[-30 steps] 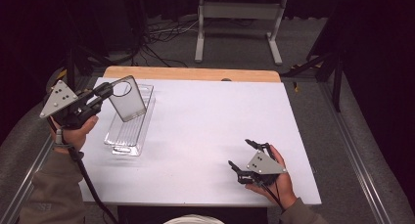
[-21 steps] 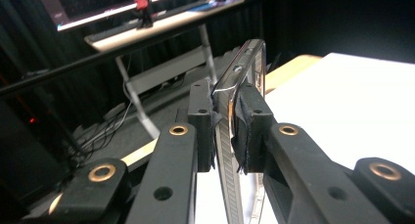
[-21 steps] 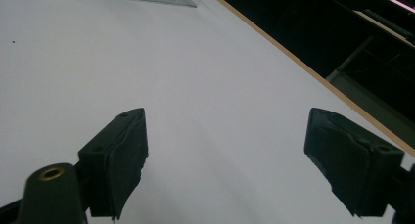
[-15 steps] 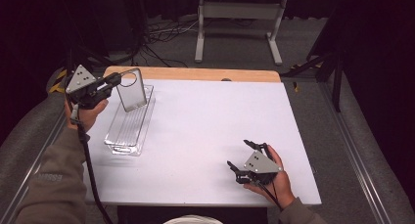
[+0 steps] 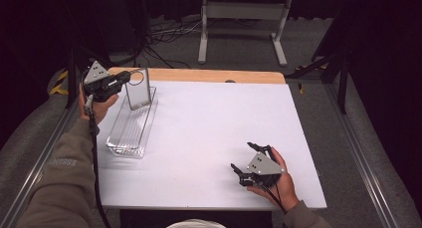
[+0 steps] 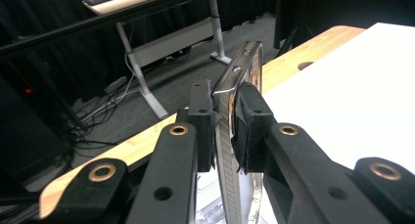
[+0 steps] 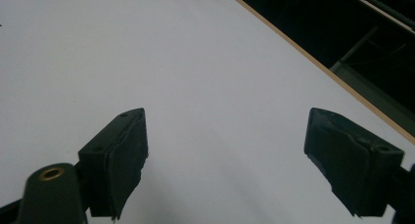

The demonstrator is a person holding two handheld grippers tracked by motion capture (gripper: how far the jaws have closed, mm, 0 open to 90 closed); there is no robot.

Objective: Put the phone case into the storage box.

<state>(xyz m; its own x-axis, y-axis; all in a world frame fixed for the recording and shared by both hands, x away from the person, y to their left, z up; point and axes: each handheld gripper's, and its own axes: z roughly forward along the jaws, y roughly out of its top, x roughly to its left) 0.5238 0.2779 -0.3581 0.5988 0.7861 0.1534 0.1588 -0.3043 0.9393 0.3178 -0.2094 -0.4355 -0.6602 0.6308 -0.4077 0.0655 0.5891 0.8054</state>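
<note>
A clear phone case (image 5: 138,90) stands upright over the far end of a clear plastic tray (image 5: 128,134) at the table's left. My left gripper (image 5: 128,78) is shut on the case's top edge, coming in from the left. In the left gripper view the pads (image 6: 250,128) press both faces of the case (image 6: 246,62), seen edge-on. I cannot tell whether the case's lower edge touches the tray. My right gripper (image 5: 242,157) rests in a hand near the front right of the table. Its jaws (image 7: 225,145) stand wide open over bare white surface with nothing between them.
The white table top (image 5: 224,118) has a wooden strip (image 5: 209,75) along its far edge. Beyond it on the floor are a white stand's legs (image 5: 241,11) and cables (image 5: 164,39). Metal rails run along both sides of the table.
My left hand has carried the case away from me and slightly down, from above the tray's middle to its far end, and turned it more upright. The right hand has stayed put.
</note>
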